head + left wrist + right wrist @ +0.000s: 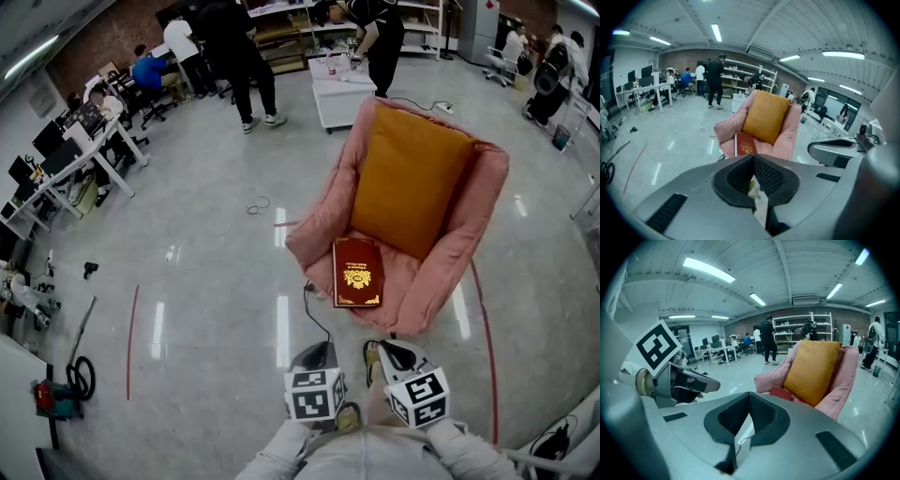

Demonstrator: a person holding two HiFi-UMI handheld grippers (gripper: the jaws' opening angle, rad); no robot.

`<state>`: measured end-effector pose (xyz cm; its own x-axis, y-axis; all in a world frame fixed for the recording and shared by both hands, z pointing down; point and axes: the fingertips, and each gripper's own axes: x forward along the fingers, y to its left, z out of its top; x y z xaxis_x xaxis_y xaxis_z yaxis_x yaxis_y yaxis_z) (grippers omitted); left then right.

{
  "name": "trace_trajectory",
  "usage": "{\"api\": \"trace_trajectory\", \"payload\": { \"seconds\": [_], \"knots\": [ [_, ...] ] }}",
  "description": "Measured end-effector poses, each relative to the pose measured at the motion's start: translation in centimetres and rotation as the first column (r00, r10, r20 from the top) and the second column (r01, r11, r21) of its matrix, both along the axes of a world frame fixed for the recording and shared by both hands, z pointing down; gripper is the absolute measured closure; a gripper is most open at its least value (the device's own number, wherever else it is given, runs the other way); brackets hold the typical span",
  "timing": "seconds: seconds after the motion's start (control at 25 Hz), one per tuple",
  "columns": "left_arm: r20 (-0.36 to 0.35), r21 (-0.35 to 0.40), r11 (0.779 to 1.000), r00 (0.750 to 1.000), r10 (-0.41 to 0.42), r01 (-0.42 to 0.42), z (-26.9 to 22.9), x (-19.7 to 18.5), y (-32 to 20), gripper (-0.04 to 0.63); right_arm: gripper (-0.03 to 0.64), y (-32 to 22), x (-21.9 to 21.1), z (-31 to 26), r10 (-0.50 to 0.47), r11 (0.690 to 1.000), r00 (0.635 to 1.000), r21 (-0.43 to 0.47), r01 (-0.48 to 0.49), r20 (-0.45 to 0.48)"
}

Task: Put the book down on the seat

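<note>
Slippage is the risk: the left gripper (316,354) is closed and empty, the red book (357,272) lies near the front edge of the pink armchair (409,289) seat, the right gripper (397,354) is likewise closed and empty, and a bump could tip it onto the floor.

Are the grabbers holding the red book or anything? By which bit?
Nothing is held. The left gripper and the right gripper are both shut and empty; the red book lies flat on the pink chair, apart from them.
</note>
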<state>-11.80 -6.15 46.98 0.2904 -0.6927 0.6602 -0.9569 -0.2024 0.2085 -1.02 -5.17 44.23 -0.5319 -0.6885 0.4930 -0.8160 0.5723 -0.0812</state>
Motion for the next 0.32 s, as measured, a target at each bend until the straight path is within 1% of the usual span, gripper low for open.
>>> {"api": "trace_trajectory", "payload": {
  "seconds": [0.32],
  "knots": [
    [0.005, 0.003, 1.000, 1.000, 0.004, -0.004, 0.54, 0.01, 0.23, 0.589, 0.612, 0.31, -0.22, 0.28, -0.006, 1.000, 1.000, 0.007, 0.006, -0.001]
  ]
}}
